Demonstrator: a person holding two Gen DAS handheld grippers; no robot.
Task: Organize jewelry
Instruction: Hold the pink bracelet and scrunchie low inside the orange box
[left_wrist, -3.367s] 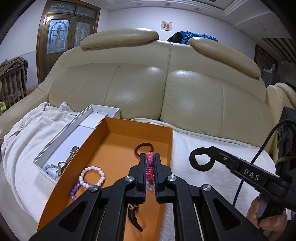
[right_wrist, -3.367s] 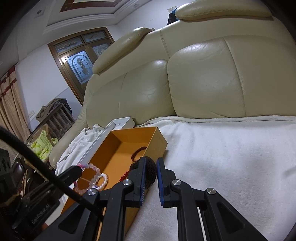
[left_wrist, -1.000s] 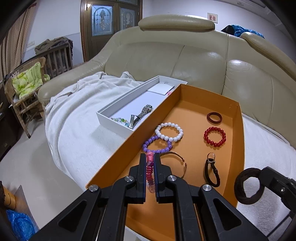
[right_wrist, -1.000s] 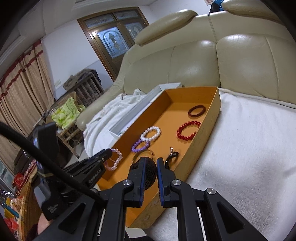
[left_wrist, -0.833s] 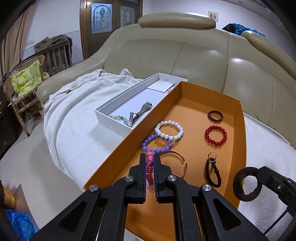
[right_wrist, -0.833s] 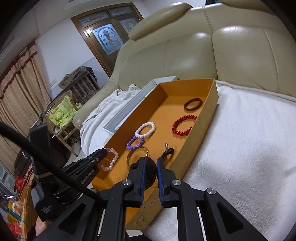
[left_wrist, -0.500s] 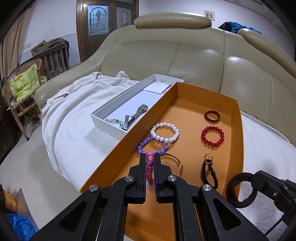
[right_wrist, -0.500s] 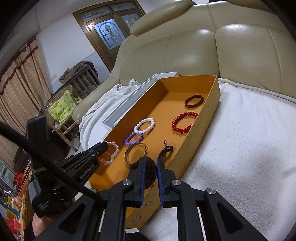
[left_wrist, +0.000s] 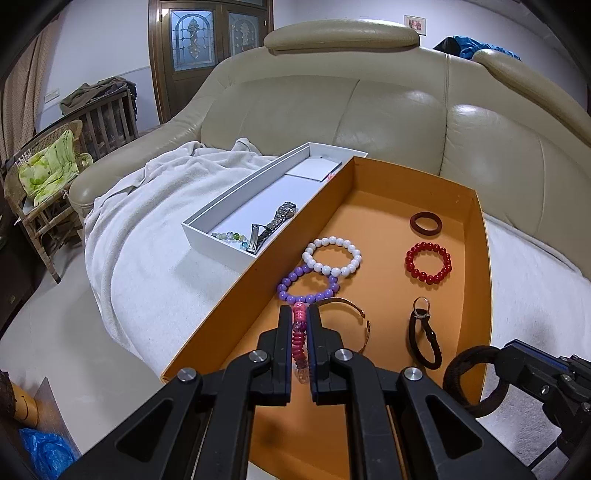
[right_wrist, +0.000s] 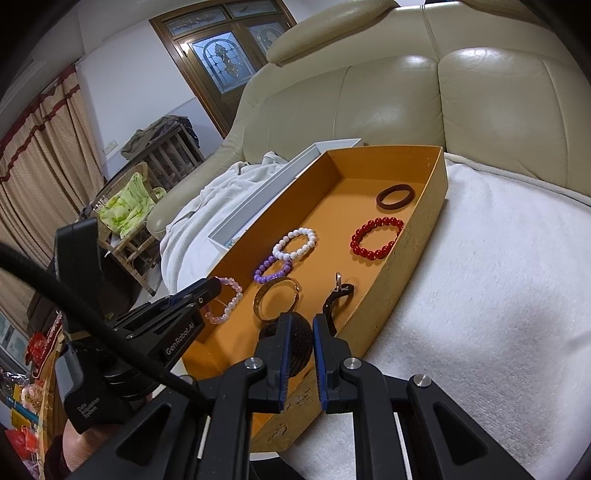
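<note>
My left gripper (left_wrist: 299, 312) is shut on a pink bead bracelet (left_wrist: 298, 341) and hangs over the near left part of the orange box (left_wrist: 484, 266). In the right wrist view the same bracelet (right_wrist: 226, 303) dangles from the left gripper (right_wrist: 211, 288). My right gripper (right_wrist: 301, 319) is shut on a dark brown hair tie (right_wrist: 297, 345) above the box's near right corner. In the box lie a white bracelet (left_wrist: 331, 256), a purple bracelet (left_wrist: 307, 285), a red bracelet (left_wrist: 428, 263), a brown ring (left_wrist: 426, 223), a gold bangle (left_wrist: 349, 314) and a black strap (left_wrist: 424, 341).
A white tray (left_wrist: 207, 230) with a metal watch (left_wrist: 275, 221) and glass beads (left_wrist: 231, 236) lies against the box's left side. Both rest on a white blanket (left_wrist: 159, 236) over a beige leather sofa (left_wrist: 388, 122). A wicker chair (left_wrist: 40, 192) stands at the left.
Since the oldest frames both grippers have drawn back from the box's far end to its near end, each keeping its item. Over the last second the views shift only slightly.
</note>
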